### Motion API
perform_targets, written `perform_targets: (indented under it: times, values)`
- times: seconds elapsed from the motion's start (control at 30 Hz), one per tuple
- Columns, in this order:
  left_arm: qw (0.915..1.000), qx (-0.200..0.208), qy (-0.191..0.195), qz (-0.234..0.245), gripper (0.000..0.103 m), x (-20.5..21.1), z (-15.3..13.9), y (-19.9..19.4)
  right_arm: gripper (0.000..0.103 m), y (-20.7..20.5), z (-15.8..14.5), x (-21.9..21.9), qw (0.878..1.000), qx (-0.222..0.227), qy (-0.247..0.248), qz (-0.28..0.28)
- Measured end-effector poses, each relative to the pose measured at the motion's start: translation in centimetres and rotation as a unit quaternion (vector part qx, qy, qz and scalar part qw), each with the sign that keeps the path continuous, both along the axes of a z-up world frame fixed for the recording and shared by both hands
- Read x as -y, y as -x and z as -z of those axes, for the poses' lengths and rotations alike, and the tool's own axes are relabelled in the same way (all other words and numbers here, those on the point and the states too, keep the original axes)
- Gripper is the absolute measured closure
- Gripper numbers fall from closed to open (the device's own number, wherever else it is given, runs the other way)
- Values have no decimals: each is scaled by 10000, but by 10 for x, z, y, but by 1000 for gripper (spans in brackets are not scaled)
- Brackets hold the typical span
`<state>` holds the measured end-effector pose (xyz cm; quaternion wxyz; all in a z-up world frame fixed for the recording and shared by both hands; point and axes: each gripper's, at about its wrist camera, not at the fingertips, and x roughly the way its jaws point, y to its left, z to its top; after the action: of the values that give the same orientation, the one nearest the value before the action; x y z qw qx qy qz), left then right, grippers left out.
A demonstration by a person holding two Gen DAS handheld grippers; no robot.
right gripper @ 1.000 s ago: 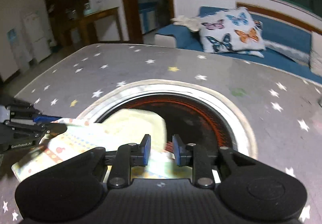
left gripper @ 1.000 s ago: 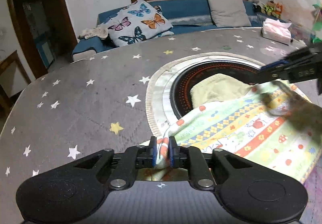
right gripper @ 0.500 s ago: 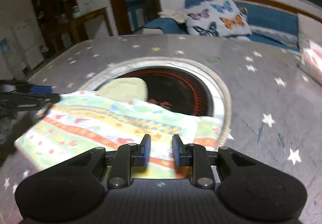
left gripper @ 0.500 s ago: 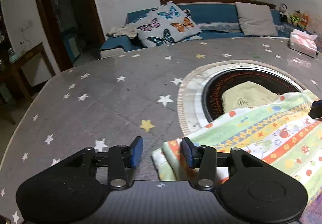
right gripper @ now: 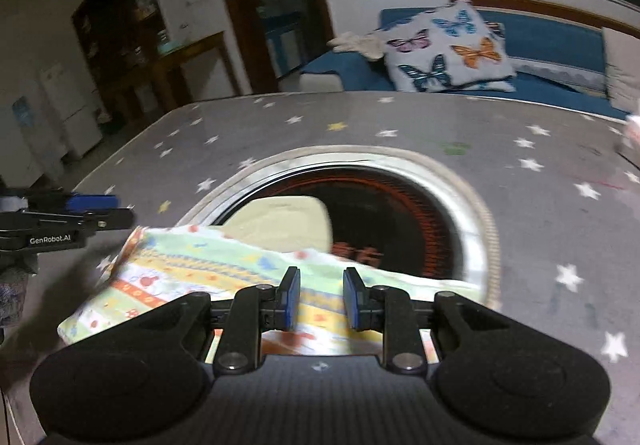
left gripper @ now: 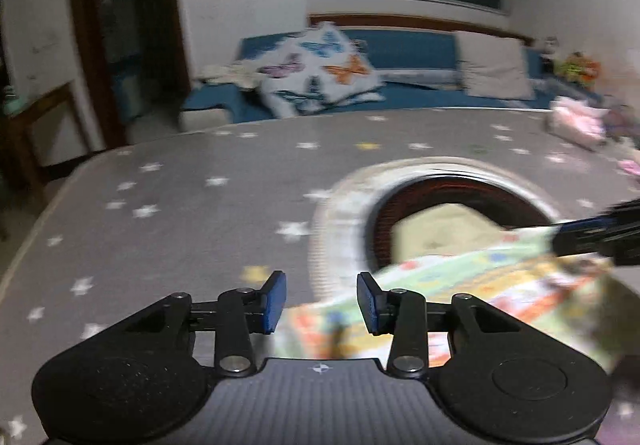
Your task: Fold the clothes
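Note:
A colourful striped, printed garment (left gripper: 460,285) (right gripper: 200,265) lies flat on the grey starred table, its far edge over the round dark insert. A pale yellow cloth (left gripper: 440,233) (right gripper: 280,217) lies partly under it inside the ring. My left gripper (left gripper: 322,303) is open wide over the garment's near left corner, with nothing between its pads; the right wrist view shows my left gripper (right gripper: 116,211) just off that corner. My right gripper (right gripper: 322,299) hovers over the garment's near edge, jaws a little apart and holding nothing; the left wrist view shows my right gripper (left gripper: 560,235) at the cloth's far right corner.
The table's starred cover (left gripper: 180,225) has a pale ring (right gripper: 476,205) around the dark round insert (right gripper: 400,213). A pink tissue pack (left gripper: 576,121) sits at the far right. Beyond the table stand a blue sofa with a butterfly pillow (right gripper: 448,49) and a wooden side table (right gripper: 188,53).
My left gripper has let go of the garment's corner, opened wide and drawn back. The garment now lies flat. The right gripper's jaw gap is unchanged.

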<state>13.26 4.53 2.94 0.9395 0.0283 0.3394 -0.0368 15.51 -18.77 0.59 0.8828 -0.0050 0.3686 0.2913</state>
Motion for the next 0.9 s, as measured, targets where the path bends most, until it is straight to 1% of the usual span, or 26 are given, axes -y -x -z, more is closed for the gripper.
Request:
perform_targets:
  times: [0.07,0.13,0.2,0.23,0.37,0.5,0.63,0.8,0.9]
  values:
    - [9996,-70,144,213,66,12,2,-6,80,-4,3,-9,10000,-45,5,-20]
    - [9989,-140,272,369,66,24,5,-14,80,-9,7,-16,10000,-86,13,0]
    - [9980,-239,400,435,72,32,11,-25,80,-13,11,-22,9999,-94,48,18]
    - [9974,-295,463,456,72,35,15,-31,80,-15,12,-24,9999,-95,64,26]
    - [9965,-445,593,391,73,41,28,-52,80,-23,21,-27,9997,-131,156,118]
    - [9962,-526,654,248,73,34,39,-58,80,-25,24,-28,9996,-126,218,122]
    - [9964,-422,692,263,72,31,33,-47,80,-17,15,-27,9996,12,272,94]
    - [9967,-232,689,354,72,31,22,-26,80,3,1,-28,9996,138,200,-152]
    - [9967,-154,634,486,72,35,19,-10,80,15,1,-35,9990,188,253,-317]
